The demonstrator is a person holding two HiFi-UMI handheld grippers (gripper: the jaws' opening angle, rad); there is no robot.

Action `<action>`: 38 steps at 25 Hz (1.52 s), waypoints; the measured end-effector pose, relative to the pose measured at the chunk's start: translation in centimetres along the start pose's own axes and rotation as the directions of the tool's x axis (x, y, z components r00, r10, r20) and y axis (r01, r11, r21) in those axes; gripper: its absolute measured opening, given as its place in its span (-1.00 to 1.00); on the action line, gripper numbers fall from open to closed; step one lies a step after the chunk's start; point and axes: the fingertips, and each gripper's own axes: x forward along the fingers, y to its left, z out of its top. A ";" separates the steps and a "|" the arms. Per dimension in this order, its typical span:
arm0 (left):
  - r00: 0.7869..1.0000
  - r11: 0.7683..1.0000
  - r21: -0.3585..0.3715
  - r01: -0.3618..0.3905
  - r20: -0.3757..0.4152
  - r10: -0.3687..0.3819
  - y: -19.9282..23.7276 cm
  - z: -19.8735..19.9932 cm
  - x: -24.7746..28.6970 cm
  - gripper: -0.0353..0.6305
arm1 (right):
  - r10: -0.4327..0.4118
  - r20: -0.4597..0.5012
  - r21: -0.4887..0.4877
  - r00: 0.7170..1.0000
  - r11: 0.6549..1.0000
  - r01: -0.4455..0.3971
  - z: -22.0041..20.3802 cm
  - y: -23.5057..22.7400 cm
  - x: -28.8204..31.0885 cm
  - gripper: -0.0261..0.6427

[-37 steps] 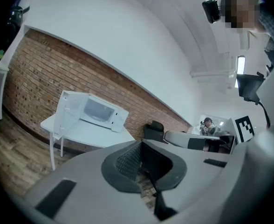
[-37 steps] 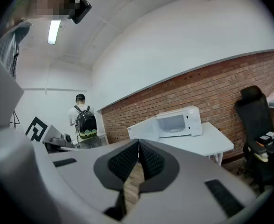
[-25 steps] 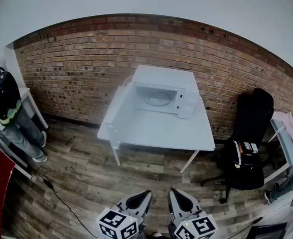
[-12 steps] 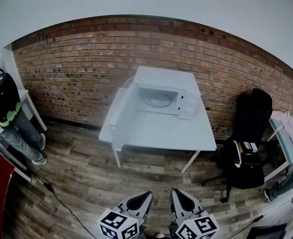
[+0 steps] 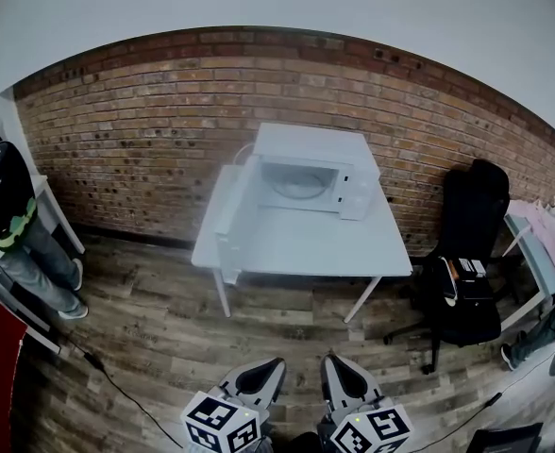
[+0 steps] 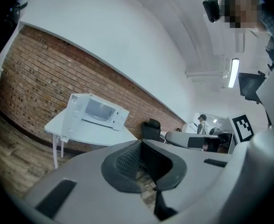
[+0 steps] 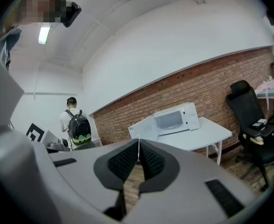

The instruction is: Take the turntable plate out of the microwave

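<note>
A white microwave (image 5: 312,170) stands at the back of a white table (image 5: 306,248), with its door (image 5: 241,217) swung open to the left. The glass turntable plate (image 5: 299,187) lies inside the cavity. My left gripper (image 5: 274,366) and right gripper (image 5: 330,362) are side by side at the bottom of the head view, well short of the table over the wood floor. Both are shut with nothing between the jaws. The left gripper (image 6: 140,143) has the microwave (image 6: 98,111) far ahead to its left. The right gripper (image 7: 138,142) has the microwave (image 7: 176,118) ahead to its right.
A brick wall runs behind the table. A black office chair (image 5: 468,272) stands right of it, beside a second table with pink cloth (image 5: 542,239). A person with a backpack (image 5: 15,229) stands far left. A black cable (image 5: 117,385) crosses the floor.
The whole scene has shifted slightly in the head view as I moved towards the table. Both grippers stay low in the frame and shut.
</note>
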 end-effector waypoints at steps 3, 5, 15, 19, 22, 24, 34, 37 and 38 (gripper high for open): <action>1.000 1.000 -0.016 -0.004 0.000 0.004 0.8 -0.2 -0.8 -0.87 | -0.019 -0.014 0.005 1.000 1.000 0.019 -0.9 0.6 -0.2 -0.86; 1.000 1.000 -0.025 -0.005 0.002 0.005 1.2 -0.1 -0.8 -0.87 | -0.029 -0.025 0.006 0.999 1.000 0.029 -1.1 0.8 -0.2 -0.86; 1.000 1.000 -0.022 -0.018 -0.013 0.017 3.3 0.0 1.8 -0.87 | -0.055 -0.049 0.021 0.997 0.998 0.056 -1.5 -2.5 2.6 -0.86; 0.999 0.999 -0.027 -0.040 -0.014 0.040 5.0 0.7 4.2 -0.87 | -0.036 -0.049 0.018 0.998 0.999 0.037 -0.8 -4.3 5.4 -0.86; 0.999 0.998 -0.020 -0.054 -0.003 0.054 6.3 1.9 7.1 -0.87 | -0.021 -0.045 0.015 0.999 1.000 0.022 0.2 -6.4 8.0 -0.86; 0.998 0.998 -0.022 -0.060 0.003 0.060 7.1 2.9 9.3 -0.87 | -0.011 -0.047 0.019 0.999 1.000 0.012 0.9 -7.9 10.0 -0.86; 0.992 0.993 -0.028 -0.118 0.029 0.119 11.3 7.4 20.0 -0.87 | 0.059 -0.086 0.001 0.994 0.998 -0.060 4.4 -15.2 19.5 -0.86; 0.990 0.990 -0.044 -0.135 0.025 0.136 12.4 7.8 22.5 -0.87 | 0.073 -0.099 0.007 0.992 0.997 -0.073 4.8 -17.2 21.6 -0.86; 0.990 0.989 -0.046 -0.139 0.024 0.140 12.7 7.9 23.2 -0.87 | 0.078 -0.103 0.008 0.992 0.997 -0.078 5.0 -17.8 22.2 -0.86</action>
